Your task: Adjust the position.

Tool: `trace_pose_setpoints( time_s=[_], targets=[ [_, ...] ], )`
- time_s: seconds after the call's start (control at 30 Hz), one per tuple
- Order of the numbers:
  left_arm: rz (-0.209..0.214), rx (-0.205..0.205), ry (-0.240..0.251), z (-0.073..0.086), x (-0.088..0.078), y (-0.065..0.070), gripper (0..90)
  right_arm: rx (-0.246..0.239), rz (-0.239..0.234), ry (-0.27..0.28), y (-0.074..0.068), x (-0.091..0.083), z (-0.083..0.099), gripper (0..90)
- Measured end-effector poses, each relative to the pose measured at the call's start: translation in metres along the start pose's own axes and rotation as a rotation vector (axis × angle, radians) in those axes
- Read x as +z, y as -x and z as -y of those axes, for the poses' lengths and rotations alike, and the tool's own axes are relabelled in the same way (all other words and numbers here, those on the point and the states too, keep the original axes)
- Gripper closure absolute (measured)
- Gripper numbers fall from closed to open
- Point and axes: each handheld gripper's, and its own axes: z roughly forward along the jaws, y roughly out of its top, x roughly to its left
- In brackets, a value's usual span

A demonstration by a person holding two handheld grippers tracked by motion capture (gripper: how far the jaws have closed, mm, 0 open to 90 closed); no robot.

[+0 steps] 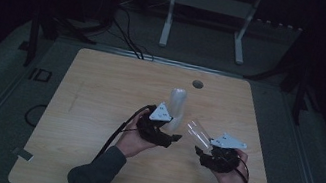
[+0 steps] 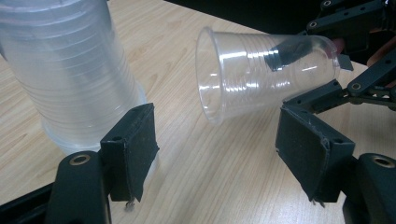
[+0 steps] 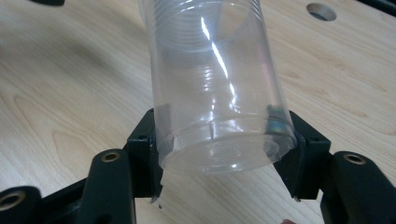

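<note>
Our right gripper (image 3: 219,154) has its jaws clamped on the base of a single clear plastic cup (image 3: 212,93), held tipped above the light wooden table (image 1: 96,110). Left gripper (image 2: 215,154) gapes wide beside the upside-down stack of clear plastic cups (image 2: 70,74).

A dim lab: lone wooden table (image 1: 96,110), floor cables (image 1: 128,34), white stand (image 1: 211,8).

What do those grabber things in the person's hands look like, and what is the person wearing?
Both the left gripper and the right gripper are black, built from jointed bars with brass-coloured pins. Each has two flat, black, padded jaws and a pale grey three-cornered plate on top. A black cable trails from each. The person wears dark grey long sleeves.
</note>
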Motion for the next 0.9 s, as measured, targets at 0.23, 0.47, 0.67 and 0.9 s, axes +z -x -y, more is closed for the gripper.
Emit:
trace_pose_setpoints(
  time_s=[0.23, 0.47, 0.67, 0.9],
  targets=[
    [-0.005, -0.021, 0.009, -0.0004, 0.0006, -0.001, 28.9, 0.031, 0.038, 0.062, -0.0026, -0.0012, 0.0027, 41.4],
    [0.003, -0.04, 0.016, -0.0012, 0.0018, -0.0012, 28.9, 0.06, 0.058, 0.126, -0.0045, -0.0033, 0.0045, 41.4],
    [0.02, -0.061, 0.021, -0.0017, 0.0032, -0.0023, 28.9, 0.079, 0.07, 0.163, -0.0048, -0.0047, 0.0048, 41.3],
    [0.042, -0.09, 0.042, -0.0034, 0.0045, -0.0028, 28.8, 0.079, 0.072, 0.194, -0.0077, -0.005, 0.0035, 41.3]
  ],
)
